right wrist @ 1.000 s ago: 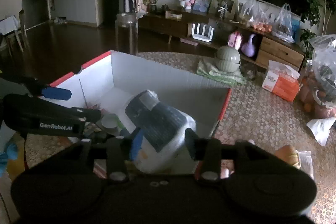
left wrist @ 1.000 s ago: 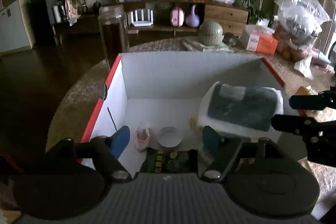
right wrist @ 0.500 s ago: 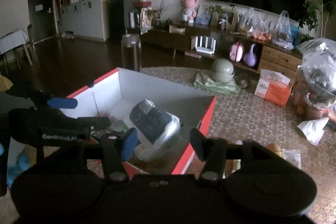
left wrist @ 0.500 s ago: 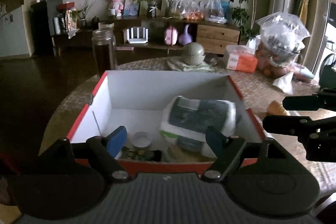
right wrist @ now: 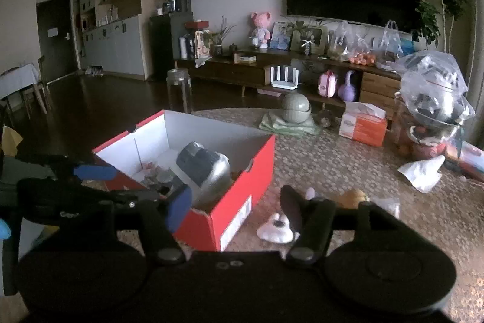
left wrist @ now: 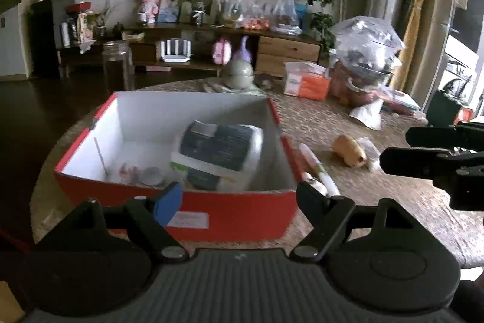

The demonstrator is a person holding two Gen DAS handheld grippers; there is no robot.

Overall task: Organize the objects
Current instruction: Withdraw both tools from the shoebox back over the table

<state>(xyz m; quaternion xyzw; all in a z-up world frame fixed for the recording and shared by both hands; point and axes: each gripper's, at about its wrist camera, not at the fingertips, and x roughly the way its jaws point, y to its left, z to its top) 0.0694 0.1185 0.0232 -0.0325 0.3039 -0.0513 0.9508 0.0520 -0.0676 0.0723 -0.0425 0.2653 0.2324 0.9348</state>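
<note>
A red box (left wrist: pixel 193 203) with a white inside stands on the round table; it also shows in the right wrist view (right wrist: pixel 239 202). A plastic-wrapped dark pack (left wrist: pixel 220 153) lies in it, with a small cup (left wrist: pixel 152 175) and a small pink item (left wrist: pixel 128 171). To the box's right lie a white marker (left wrist: pixel 319 171), a small tan toy (left wrist: pixel 351 155) and a white item (right wrist: pixel 276 229). My left gripper (left wrist: pixel 239 199) is open and empty, before the box's near wall. My right gripper (right wrist: pixel 234 203) is open and empty, above the box's right corner.
At the table's far side are a glass jar (left wrist: pixel 118 68), a grey-green lidded bowl (left wrist: pixel 239 73) on a cloth, an orange tissue box (left wrist: pixel 307 80), a stuffed clear bag (left wrist: pixel 366 56) and crumpled white paper (left wrist: pixel 367 117). A TV cabinet stands behind.
Both grippers have pulled back and up from the box. The right gripper has let go of the wrapped pack, which now lies in the box.
</note>
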